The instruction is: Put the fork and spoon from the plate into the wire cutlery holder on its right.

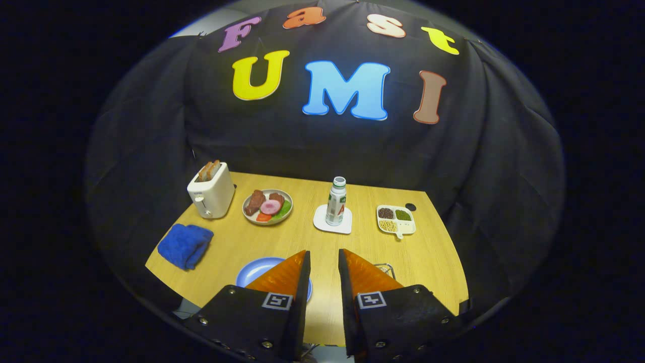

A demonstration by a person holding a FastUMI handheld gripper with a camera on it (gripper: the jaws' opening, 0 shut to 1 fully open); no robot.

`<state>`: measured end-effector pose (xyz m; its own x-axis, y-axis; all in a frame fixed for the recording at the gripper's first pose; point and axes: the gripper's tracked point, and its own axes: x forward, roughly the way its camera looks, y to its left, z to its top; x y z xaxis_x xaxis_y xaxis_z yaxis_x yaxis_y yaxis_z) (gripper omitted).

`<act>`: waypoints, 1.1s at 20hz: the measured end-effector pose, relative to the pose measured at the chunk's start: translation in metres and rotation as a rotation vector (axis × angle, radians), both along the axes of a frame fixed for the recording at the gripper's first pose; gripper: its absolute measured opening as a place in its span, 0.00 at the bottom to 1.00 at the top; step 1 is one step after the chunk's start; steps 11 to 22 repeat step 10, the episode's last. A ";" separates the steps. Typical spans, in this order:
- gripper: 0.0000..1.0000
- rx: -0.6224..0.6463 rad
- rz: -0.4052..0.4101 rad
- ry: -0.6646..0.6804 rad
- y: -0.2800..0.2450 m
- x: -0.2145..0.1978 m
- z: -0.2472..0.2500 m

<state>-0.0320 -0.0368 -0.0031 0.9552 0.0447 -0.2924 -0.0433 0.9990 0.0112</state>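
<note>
Gripper (323, 259): held high over the table's (433, 262) near edge, looking down; fingers a narrow gap apart, nothing between them.
Plate (254, 270): blue, partly behind the left finger; fork and spoon hidden.
Wire cutlery holder (385, 269): peeks out behind the right finger.
Bottle (336, 201): upright on a white coaster (322, 222); label unreadable.

matt wood table (282, 237); blue terry cloth (185, 245); wire holder (385, 269).
</note>
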 end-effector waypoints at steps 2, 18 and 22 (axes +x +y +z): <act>0.33 0.014 -0.015 -0.097 0.002 -0.008 0.016; 0.33 0.050 0.010 -0.166 0.007 -0.009 0.023; 0.33 0.050 0.010 -0.166 0.007 -0.009 0.023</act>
